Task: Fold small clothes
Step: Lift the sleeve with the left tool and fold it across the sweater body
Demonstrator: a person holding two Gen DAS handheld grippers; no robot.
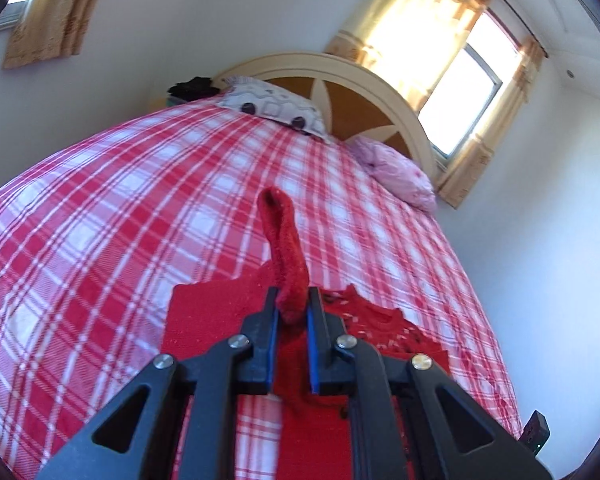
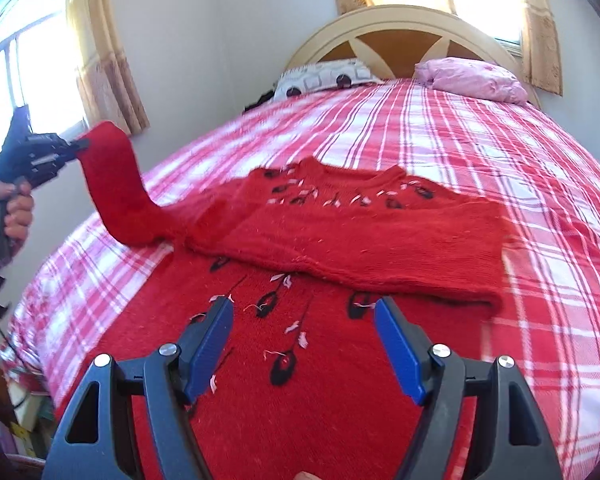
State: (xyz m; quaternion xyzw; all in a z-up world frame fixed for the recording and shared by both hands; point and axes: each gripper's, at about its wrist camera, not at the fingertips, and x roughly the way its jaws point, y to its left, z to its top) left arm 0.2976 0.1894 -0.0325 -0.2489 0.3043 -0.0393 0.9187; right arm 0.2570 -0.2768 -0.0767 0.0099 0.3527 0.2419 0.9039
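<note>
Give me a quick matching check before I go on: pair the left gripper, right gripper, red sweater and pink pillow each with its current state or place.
Things:
1. left gripper
2. right gripper
3. red sweater
4. pink pillow

States or places:
A. by the headboard
B. open, empty, above the knit
C. shut on the sleeve, lifting it
D. top half folded over, on the plaid bed

Pairs: 1-C, 2-B, 3-D, 4-A

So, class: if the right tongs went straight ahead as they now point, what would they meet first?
Probably the red sweater on the bed; the open right tongs point down at its patterned front, though depth is unclear.
</note>
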